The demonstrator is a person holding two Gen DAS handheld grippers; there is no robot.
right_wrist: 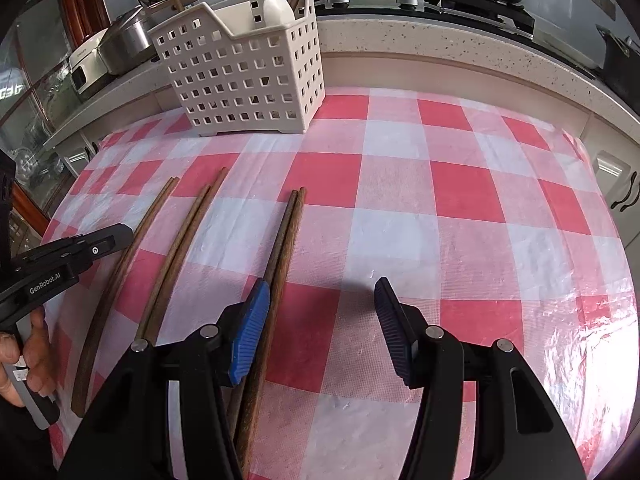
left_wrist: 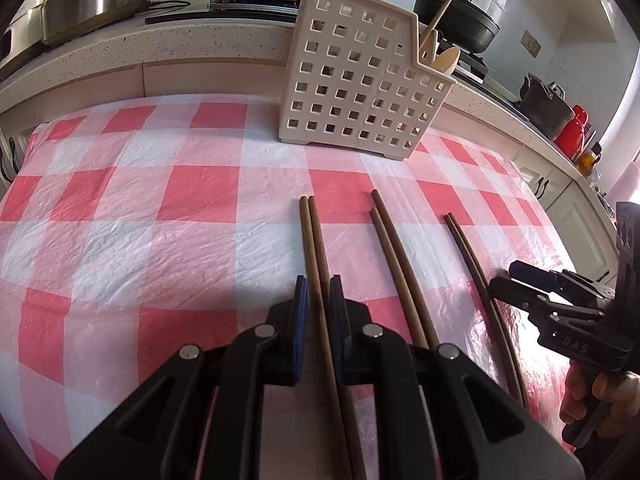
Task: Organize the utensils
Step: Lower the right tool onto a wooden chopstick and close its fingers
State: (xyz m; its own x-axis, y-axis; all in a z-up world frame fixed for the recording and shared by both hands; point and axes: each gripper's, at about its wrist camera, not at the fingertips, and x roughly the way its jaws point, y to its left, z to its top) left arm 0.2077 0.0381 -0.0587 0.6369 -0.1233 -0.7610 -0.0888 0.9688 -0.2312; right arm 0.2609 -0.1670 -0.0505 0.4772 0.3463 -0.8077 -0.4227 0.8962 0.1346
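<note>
Nearest us, at six o'clock in the left wrist view, our left gripper (left_wrist: 319,300) has its fingers nearly pressed together, pinching the left pair of chopsticks (left_wrist: 316,264) partway along the shafts, low over the checkered cloth on the desk (left_wrist: 120,208). We judge the grip sits there so the sticks stay parallel and can be lifted as one. In the right wrist view our right gripper (right_wrist: 322,308) has its fingers spread about halfway; the blue pad at seven o'clock sits right beside the right pair of chopsticks (right_wrist: 286,248), while the other finger is well clear at five o'clock, so nothing is pinched there. It looks poised to straddle that pair, and we cannot tell whether the pad actually touches the wood. Between the two grippers lies the middle pair of chopsticks (left_wrist: 394,256), its ends staggered and untouched. All three pairs lie roughly side by side, their far ends aimed toward the holder, which would make each pickup and drop a short forward carry. Farther off, at twelve o'clock in the left view, the perforated utensil holder (left_wrist: 360,80) stands upright at the cloth's far edge, with a wooden spoon (left_wrist: 438,40) already in its lower side compartment. Behind it, the kitchen counter (left_wrist: 180,48) carries pots.
</note>
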